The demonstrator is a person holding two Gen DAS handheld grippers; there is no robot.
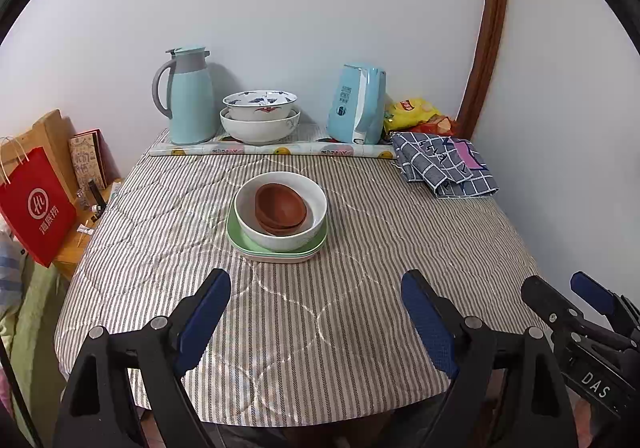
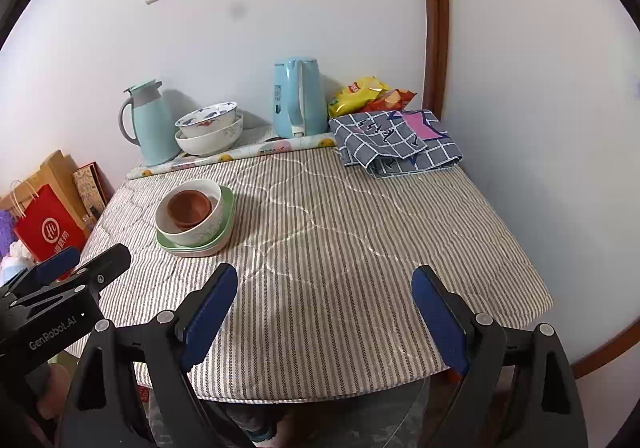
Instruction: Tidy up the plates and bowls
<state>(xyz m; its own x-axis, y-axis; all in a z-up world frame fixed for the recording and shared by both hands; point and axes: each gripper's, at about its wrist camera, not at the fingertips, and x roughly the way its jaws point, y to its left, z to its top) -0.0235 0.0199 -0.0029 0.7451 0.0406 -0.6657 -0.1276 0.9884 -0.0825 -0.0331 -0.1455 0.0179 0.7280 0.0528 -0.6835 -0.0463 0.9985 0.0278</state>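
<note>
While spread wide, left hand-held gripper [image 1: 316, 288] empty | right hand-held gripper [image 2: 324, 284] likewise

Centre stack: two small bowls [image 1: 280, 210] nested in a large bowl [image 1: 281, 226], which sits on stacked plates [image 1: 276, 248], middle of the table [image 1: 360, 328].
Back row, 12 o'clock of the stack: two nested bowls [image 1: 260, 116] on a mat [image 1: 272, 149] against the wall.
11 o'clock: jug [image 1: 188, 96], just left of those bowls.
1 o'clock: kettle [image 1: 358, 104], right of them.
2 o'clock: snack bags [image 1: 416, 114] in the corner, folded cloth [image 1: 444, 164] in front of them.
9 o'clock: paper bags [image 1: 36, 204], off the table's left edge.
6 o'clock: left tool [image 1: 316, 288] over the near edge; right tool [image 2: 324, 284] beside it, on its right.
</note>
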